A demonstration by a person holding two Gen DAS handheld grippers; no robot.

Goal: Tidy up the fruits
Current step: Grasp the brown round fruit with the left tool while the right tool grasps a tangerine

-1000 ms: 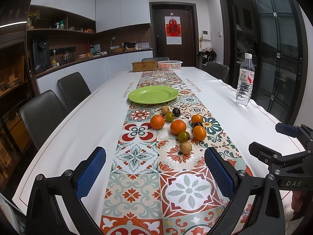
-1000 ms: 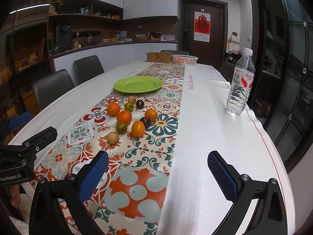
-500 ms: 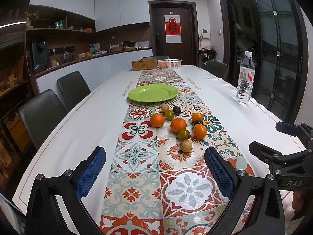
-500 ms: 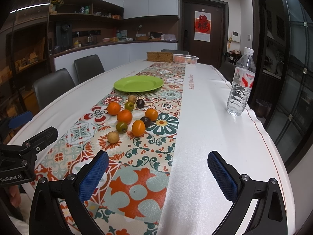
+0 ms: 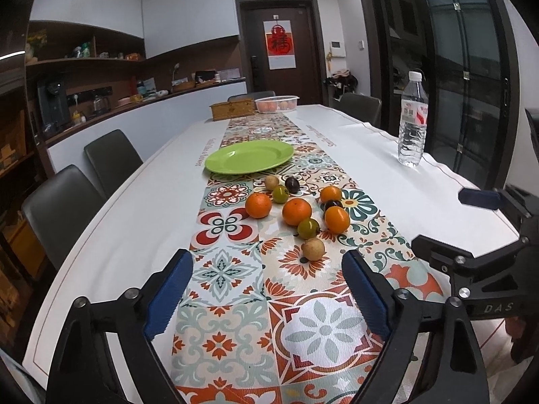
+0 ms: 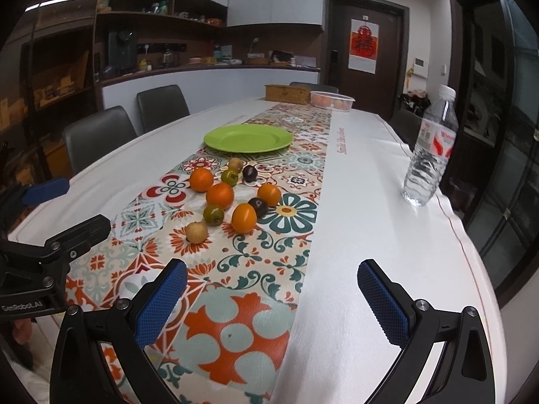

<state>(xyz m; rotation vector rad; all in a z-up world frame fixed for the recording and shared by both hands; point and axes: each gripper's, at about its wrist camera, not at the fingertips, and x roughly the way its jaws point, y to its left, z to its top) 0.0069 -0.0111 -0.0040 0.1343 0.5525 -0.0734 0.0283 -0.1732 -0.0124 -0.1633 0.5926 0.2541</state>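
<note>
Down the table point(image 5: 141, 208) a patterned runner point(image 5: 229, 303) carries loose fruits point(image 5: 296, 212) strung lengthwise between green plate point(image 5: 249, 160) and both wide-spread, empty grippers, left point(image 5: 266, 294) and right point(image 6: 271, 299), white cloth bare alongside.

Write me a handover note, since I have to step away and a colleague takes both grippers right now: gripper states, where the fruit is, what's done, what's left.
Left gripper: open, empty, low over the patterned runner, short of the fruit.
Right gripper: open, empty, over the runner's right edge.
Fruit: all loose on the runner in front of the green plate. Four oranges, two green fruits, two tan ones, two dark ones. The tan fruit is nearest the left gripper.
Done: nothing; the plate holds no fruit.
Left: every piece still needs sorting, probably onto the plate.
Mind the water bottle on the right.
</note>
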